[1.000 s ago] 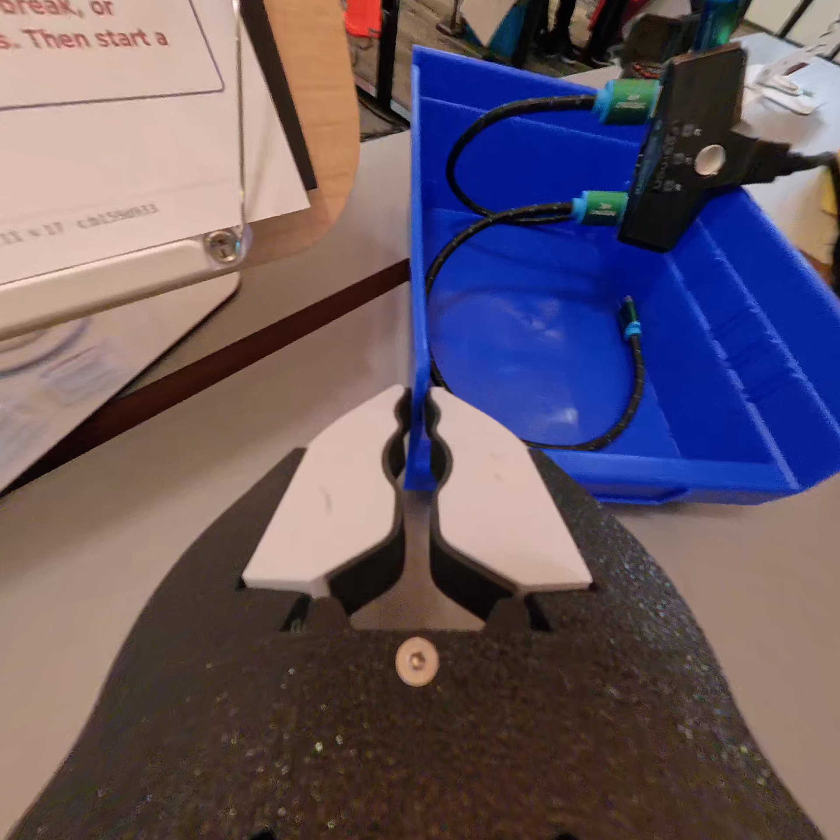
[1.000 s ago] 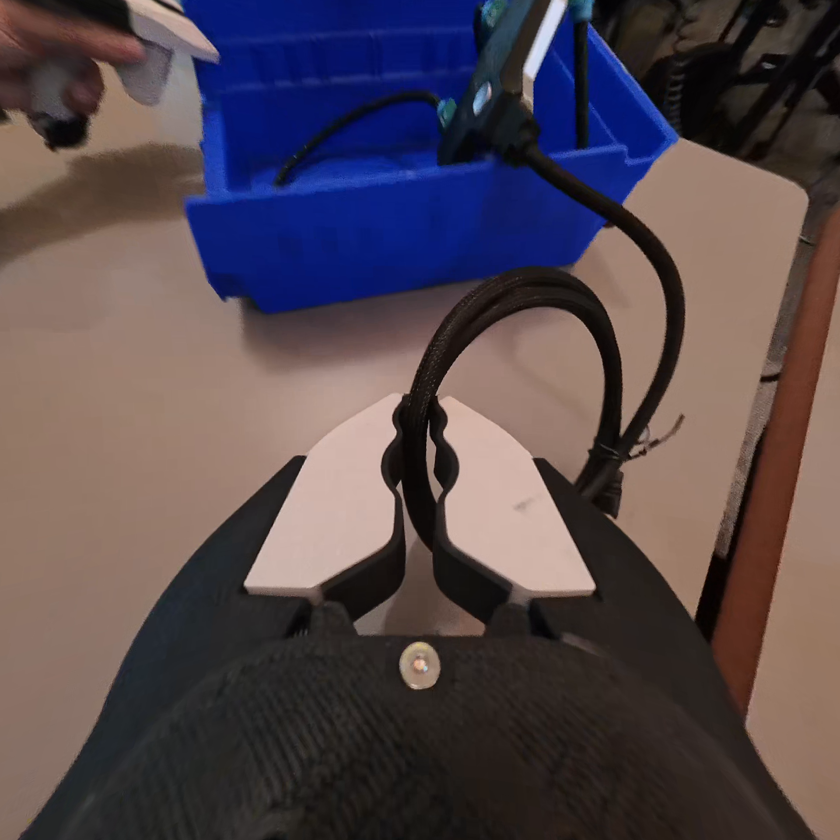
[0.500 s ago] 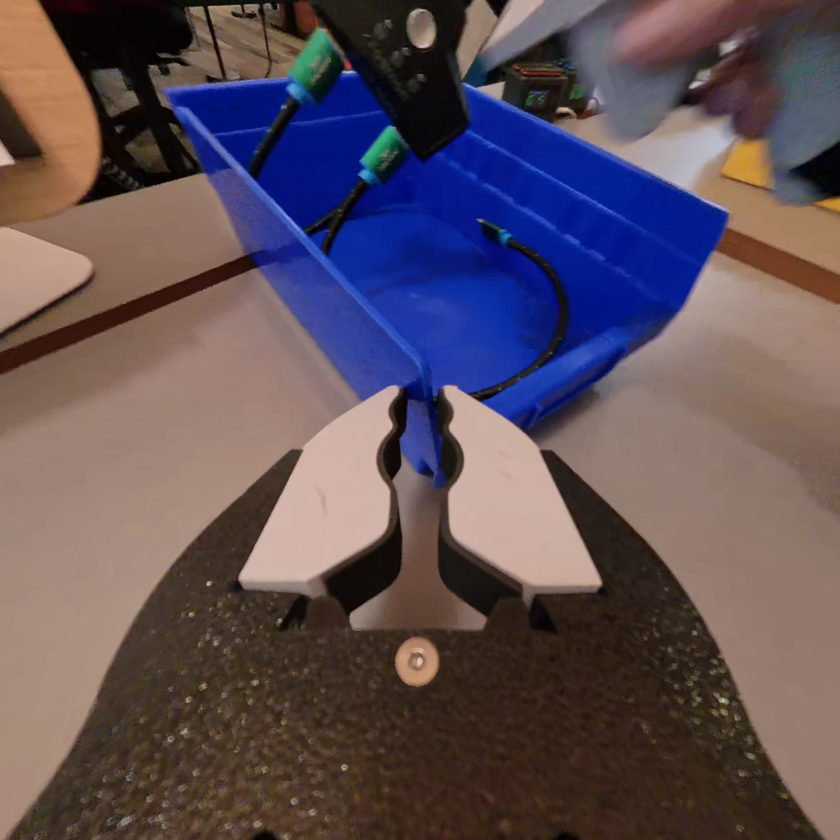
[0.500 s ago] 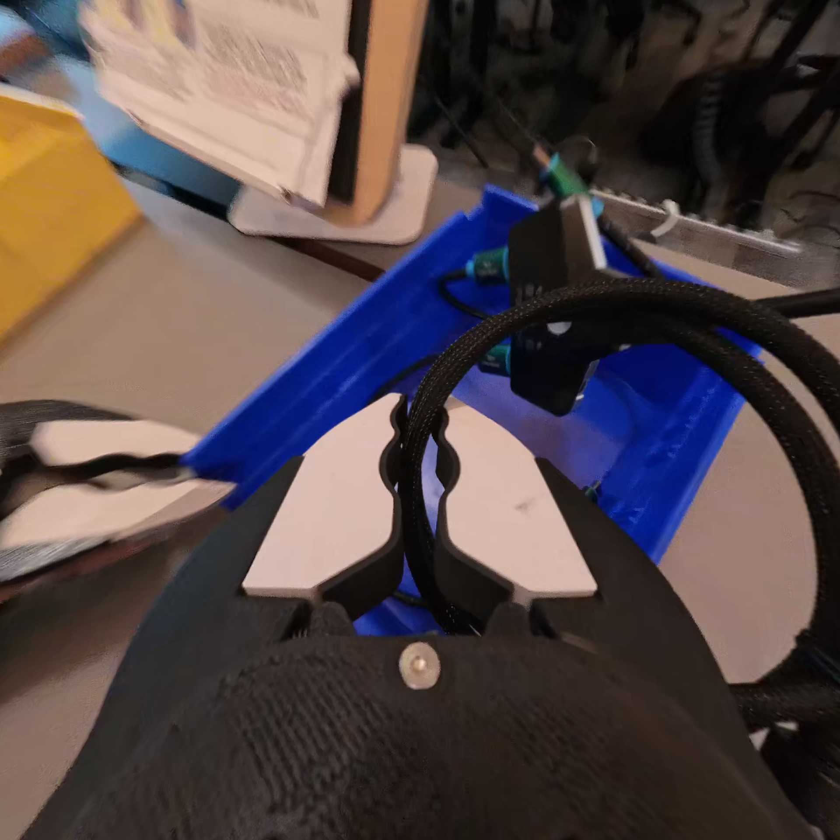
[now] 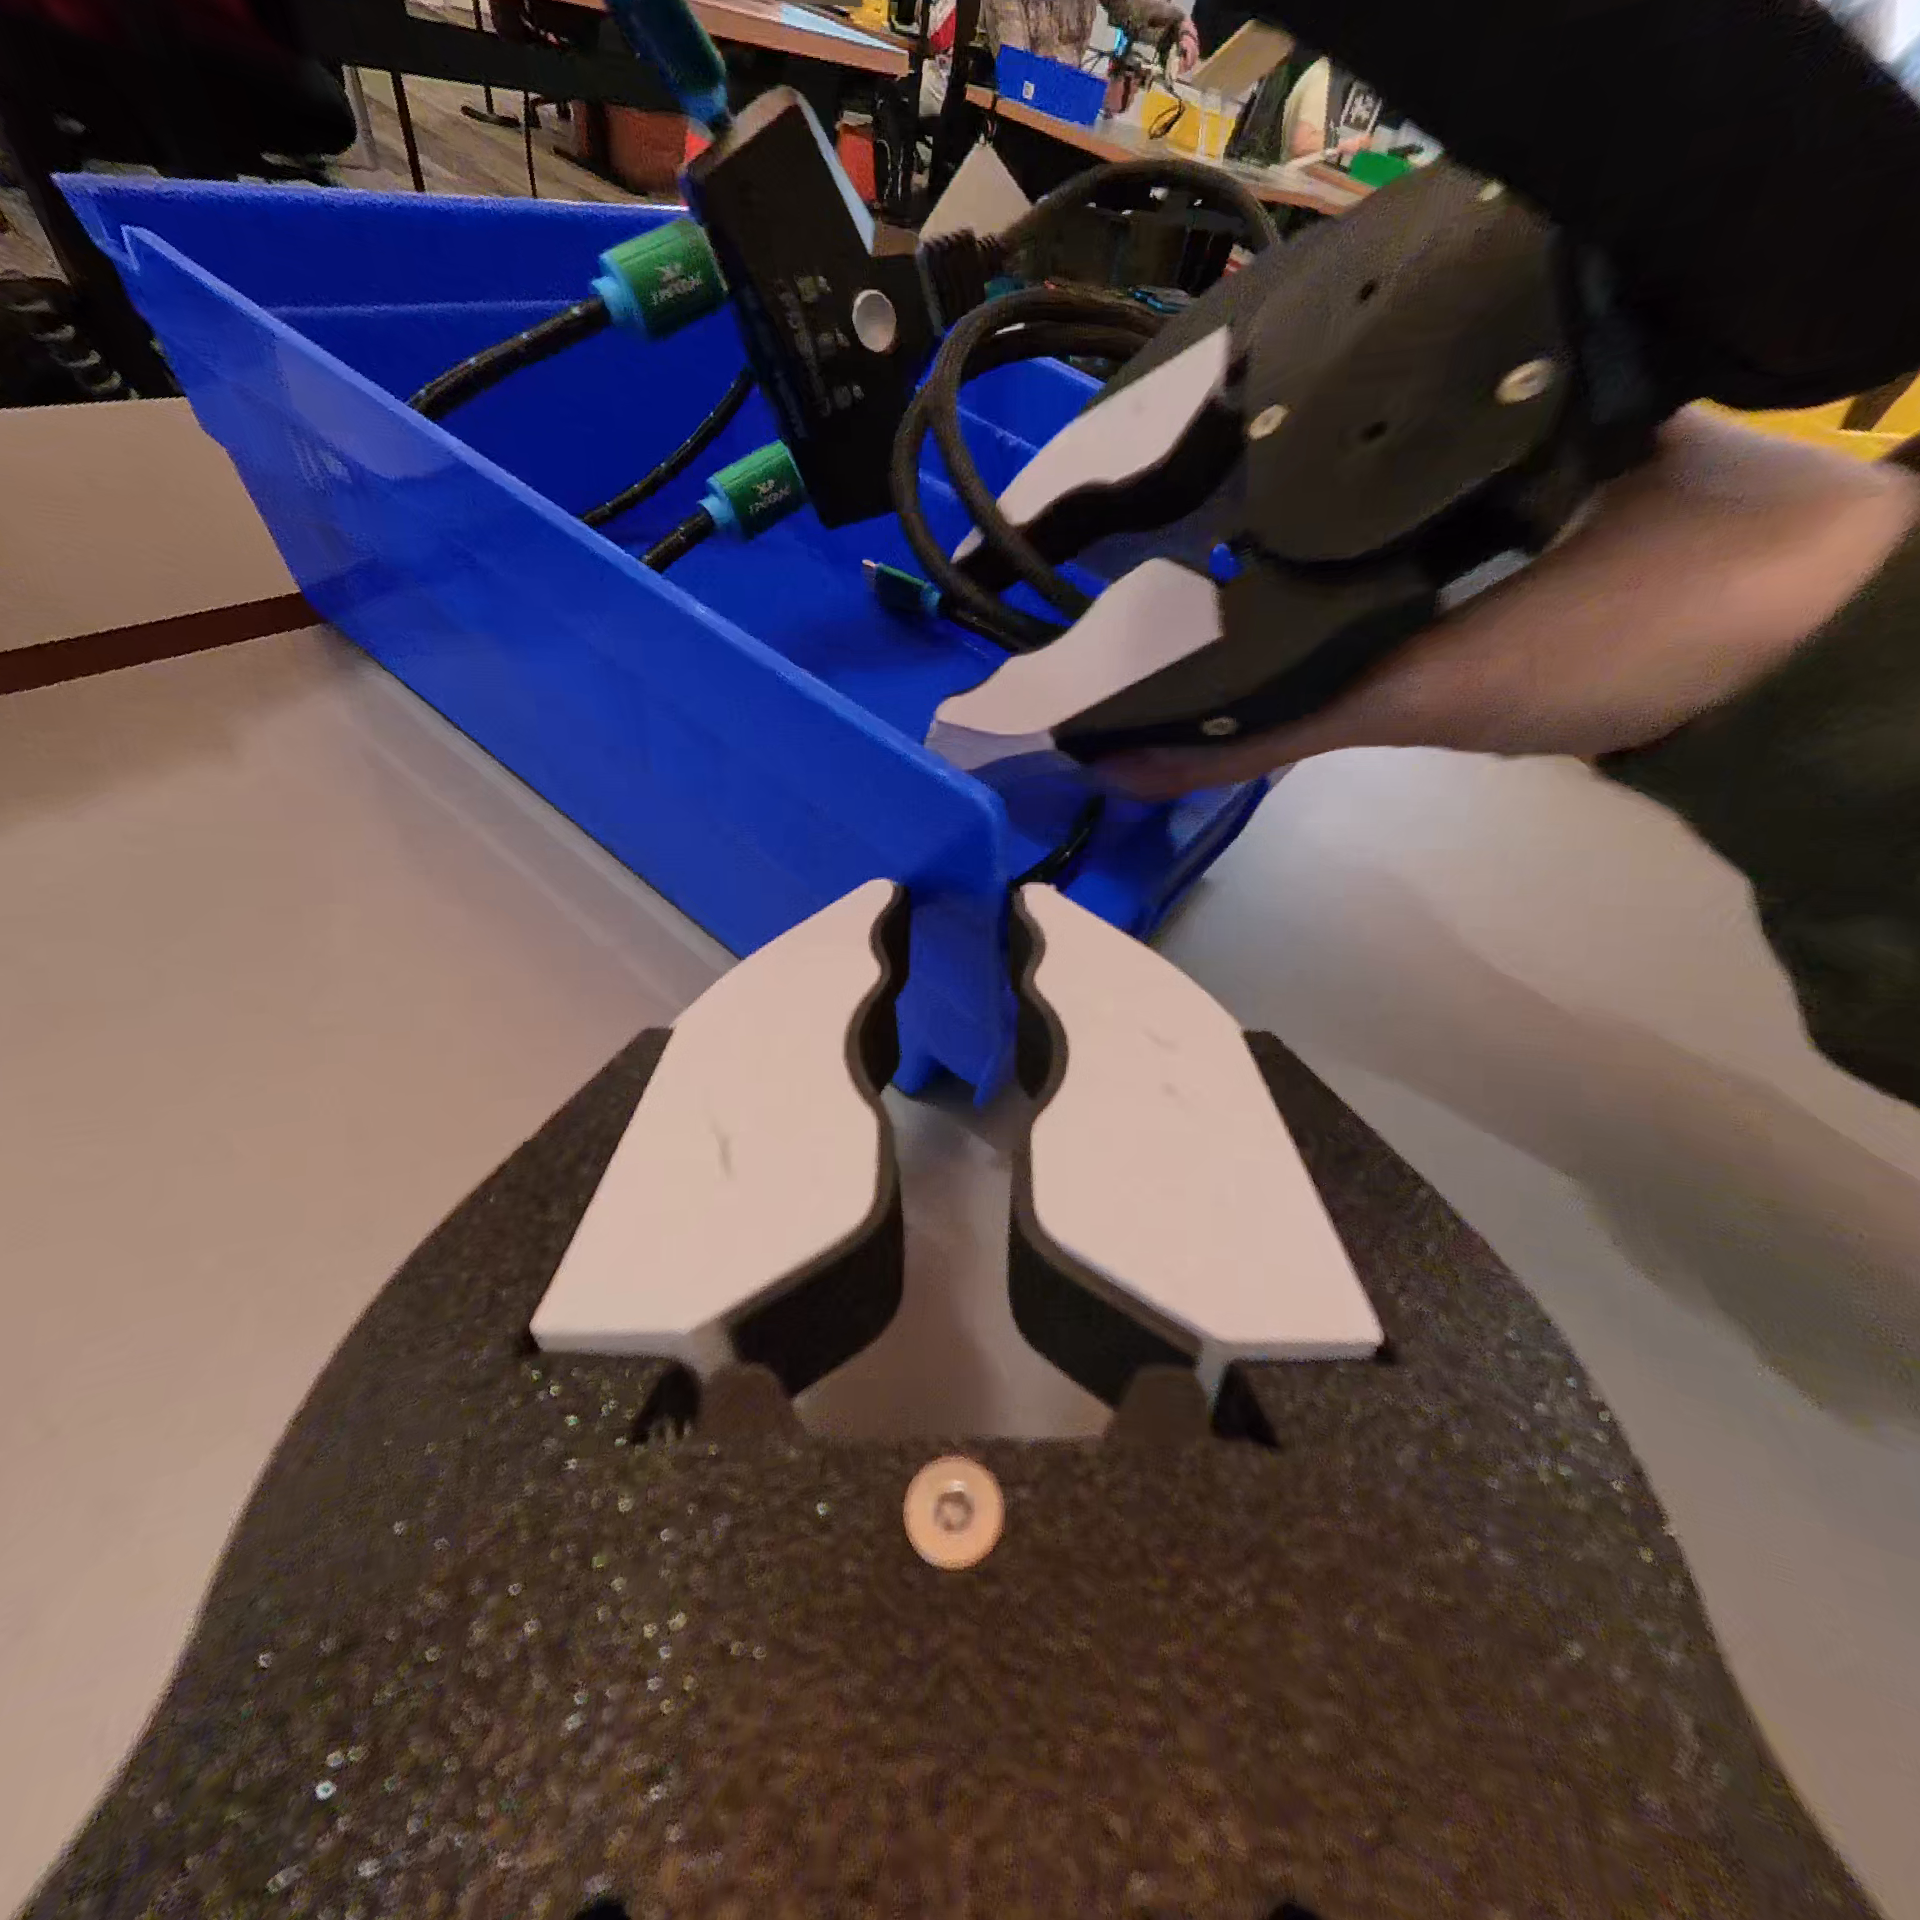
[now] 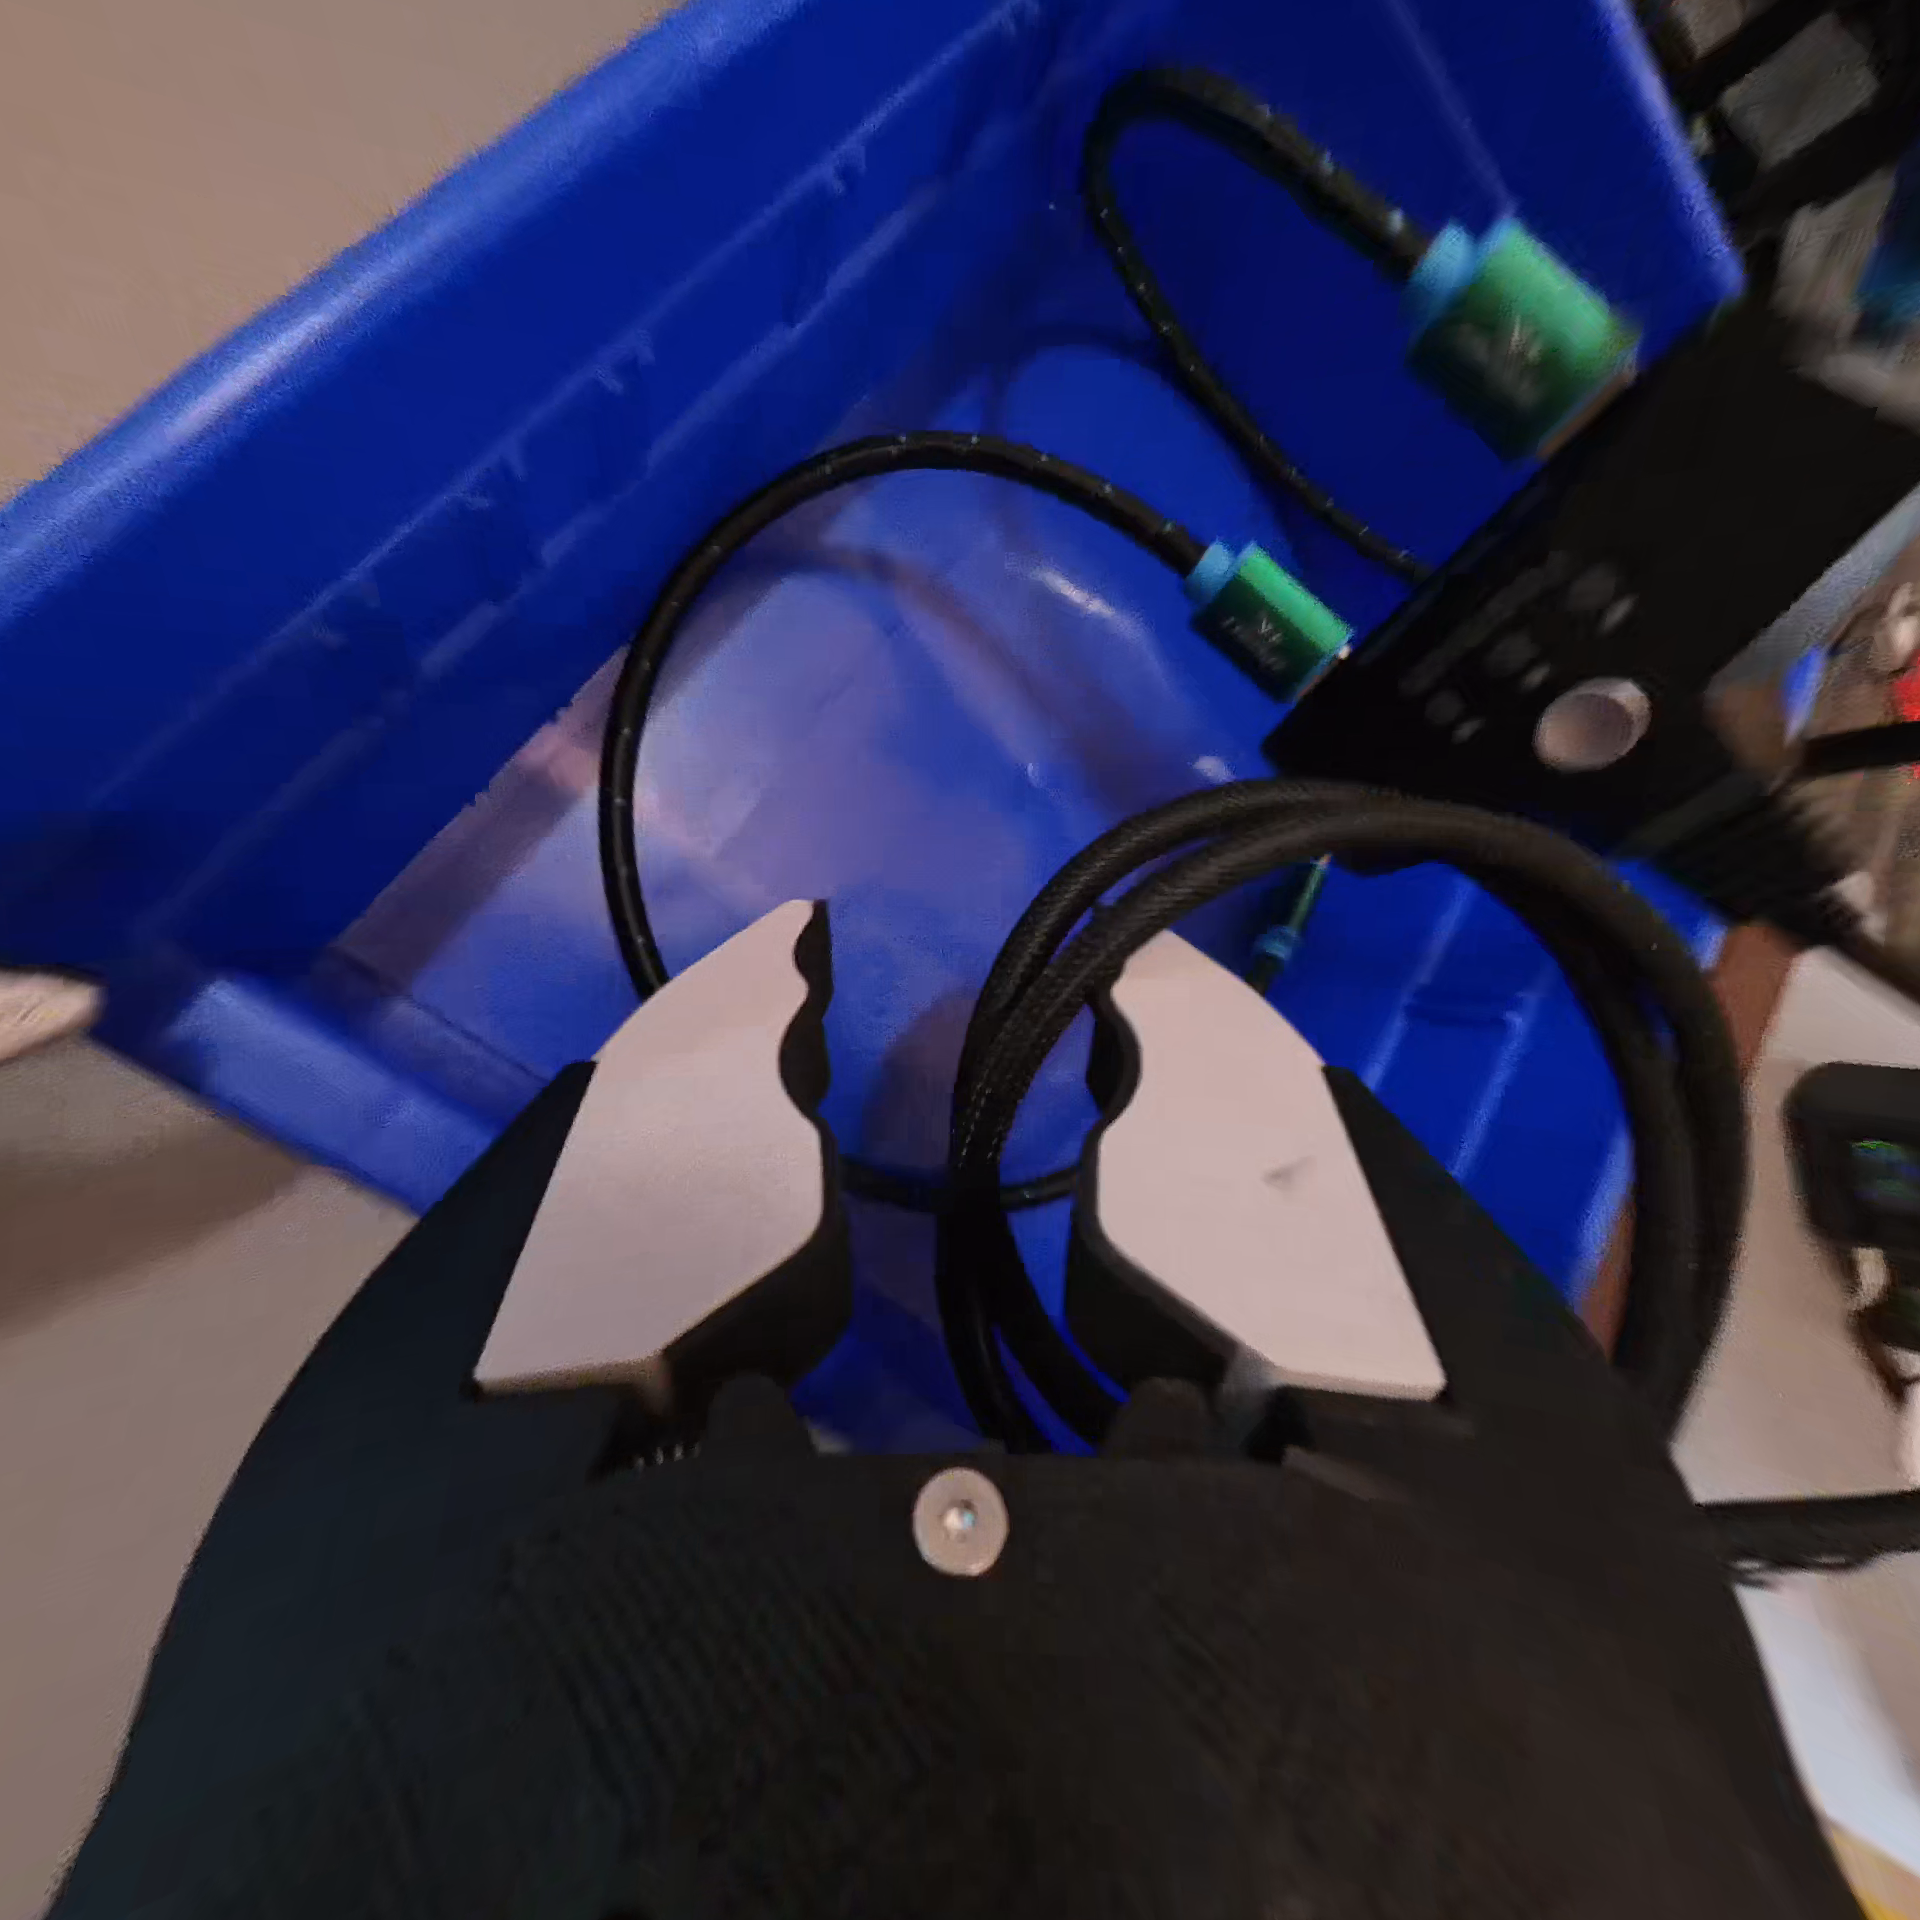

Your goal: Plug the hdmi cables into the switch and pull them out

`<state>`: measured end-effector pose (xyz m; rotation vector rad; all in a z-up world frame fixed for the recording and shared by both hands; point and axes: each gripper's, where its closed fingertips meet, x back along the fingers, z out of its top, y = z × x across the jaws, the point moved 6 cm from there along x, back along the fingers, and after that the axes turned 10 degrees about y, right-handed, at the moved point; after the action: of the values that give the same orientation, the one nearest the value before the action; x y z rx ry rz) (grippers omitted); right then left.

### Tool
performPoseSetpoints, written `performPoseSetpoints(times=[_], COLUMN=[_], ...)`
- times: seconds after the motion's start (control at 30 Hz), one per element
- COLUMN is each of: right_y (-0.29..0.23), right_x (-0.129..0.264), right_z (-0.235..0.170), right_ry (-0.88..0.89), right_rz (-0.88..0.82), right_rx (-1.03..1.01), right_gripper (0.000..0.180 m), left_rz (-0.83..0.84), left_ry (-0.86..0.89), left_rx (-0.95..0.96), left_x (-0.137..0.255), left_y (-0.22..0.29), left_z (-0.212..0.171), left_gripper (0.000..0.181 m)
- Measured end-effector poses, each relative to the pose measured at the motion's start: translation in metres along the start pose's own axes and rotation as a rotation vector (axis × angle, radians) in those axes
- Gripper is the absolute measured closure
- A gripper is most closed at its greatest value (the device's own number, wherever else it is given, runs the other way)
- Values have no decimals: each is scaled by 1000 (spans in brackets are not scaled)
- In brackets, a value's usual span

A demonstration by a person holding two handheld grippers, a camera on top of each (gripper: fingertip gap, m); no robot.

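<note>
The black HDMI switch [image 5: 821,343] hangs tilted above the blue bin [image 5: 582,665]. Two green-ended HDMI cables are plugged into its side, an upper plug [image 5: 660,281] and a lower plug [image 5: 753,494]. A third green plug [image 5: 899,592] lies loose on the bin floor. My left gripper [image 5: 956,987] is shut on the bin's near corner. My right gripper [image 6: 966,966] is open over the bin, and the switch's thick black braided cable [image 6: 997,1091] loops loosely between its fingers. The right wrist view also shows the switch [image 6: 1621,644], both plugged ends [image 6: 1517,332] [image 6: 1268,623] and the bin [image 6: 436,436].
The bin stands on a beige table [image 5: 260,935] with a dark brown seam [image 5: 145,649]. A person's hand [image 5: 1621,644] holds the right gripper [image 5: 997,623] over the bin's right side. Other tables and clutter stand far behind.
My right gripper has opened and let go of the thick black cable, and has moved over the bin. My left gripper stays on the bin's corner, its fingers a little wider.
</note>
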<state>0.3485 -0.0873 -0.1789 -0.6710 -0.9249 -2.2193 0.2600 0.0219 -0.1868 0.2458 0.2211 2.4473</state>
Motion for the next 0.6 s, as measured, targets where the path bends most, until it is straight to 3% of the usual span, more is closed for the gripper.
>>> performPoseSetpoints(times=[0.1, 0.33, 0.47, 0.53, 0.6], right_y=[-5, 2, 18, 46, 93], right_x=[16, 44, 95, 126, 145], right_z=[1, 1, 1, -16, -55], right_ry=[-3, 197, 373, 392, 369], right_rz=[46, 136, 186, 105, -97], right_rx=[103, -53, -148, -302, -505], right_gripper=[100, 105, 100, 105, 112], left_rz=[6, 1, -9, -12, -16], left_ry=[-12, -18, -53, -57, -62], left_rx=[-6, 19, 1, 3, 2], left_x=[0, 0, 1, 1, 1], left_y=[1, 0, 0, 0, 0], left_z=[1, 0, -3, -3, -2], left_gripper=[164, 163, 163, 163, 163])
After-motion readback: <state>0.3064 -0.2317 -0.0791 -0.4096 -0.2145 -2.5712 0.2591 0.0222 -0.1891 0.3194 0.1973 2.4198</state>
